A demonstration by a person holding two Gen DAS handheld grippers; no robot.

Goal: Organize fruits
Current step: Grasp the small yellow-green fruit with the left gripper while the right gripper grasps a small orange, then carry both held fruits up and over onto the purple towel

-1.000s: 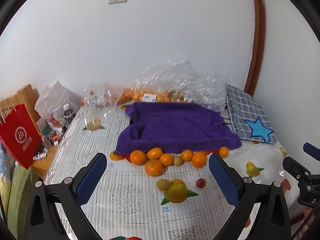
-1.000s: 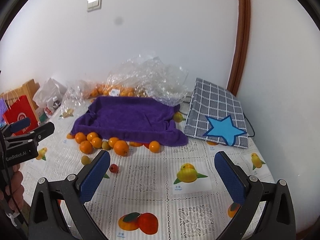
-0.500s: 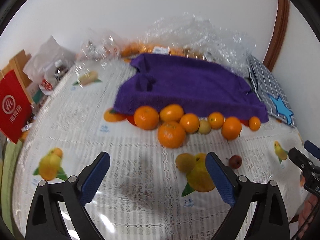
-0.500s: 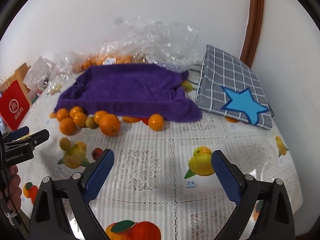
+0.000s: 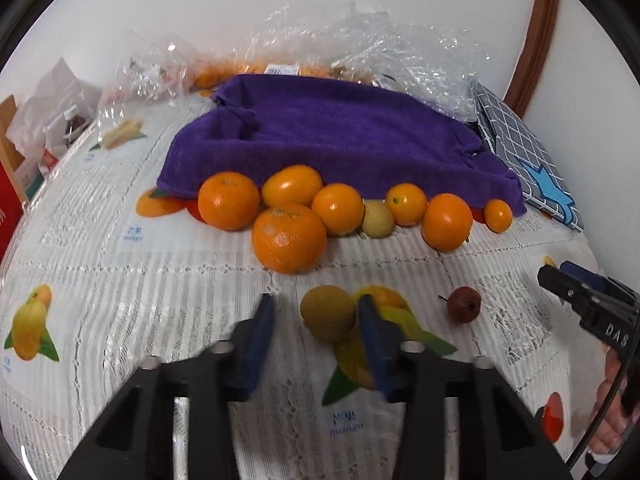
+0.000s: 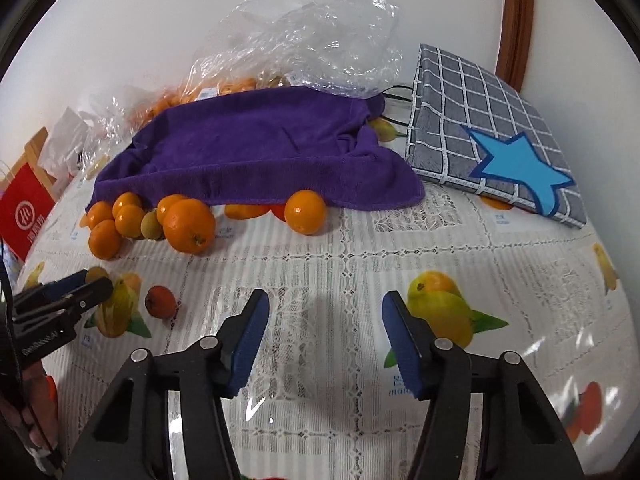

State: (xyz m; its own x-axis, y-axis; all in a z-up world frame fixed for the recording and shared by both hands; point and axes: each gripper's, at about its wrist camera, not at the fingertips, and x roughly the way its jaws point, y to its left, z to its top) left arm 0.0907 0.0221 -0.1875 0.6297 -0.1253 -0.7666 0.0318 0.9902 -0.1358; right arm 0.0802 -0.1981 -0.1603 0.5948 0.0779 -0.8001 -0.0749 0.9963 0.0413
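Note:
Several oranges [image 5: 289,237] and a small yellow-green fruit [image 5: 377,218] line the front edge of a purple towel [image 5: 332,136]. A brownish-green round fruit [image 5: 328,312] lies on the tablecloth between my left gripper's fingers; the left gripper [image 5: 316,312] is open around it, the right finger [image 5: 370,328] close to it. A small dark red fruit [image 5: 463,304] lies to its right and also shows in the right wrist view [image 6: 160,301]. My right gripper [image 6: 324,316] is open and empty above the cloth. One orange [image 6: 305,206] sits apart ahead of it.
A grey checked bag with a blue star [image 6: 492,140] lies at the right. Clear plastic bags [image 6: 304,36] holding more oranges sit behind the towel by the wall. A red paper bag [image 6: 24,210] and clutter stand at the left edge. The tablecloth [image 6: 360,264] has printed fruit pictures.
Both grippers have dropped lower and moved forward toward the fruit. The left gripper's fingers have narrowed around the brownish-green fruit; the right gripper's fingers have also drawn closer together.

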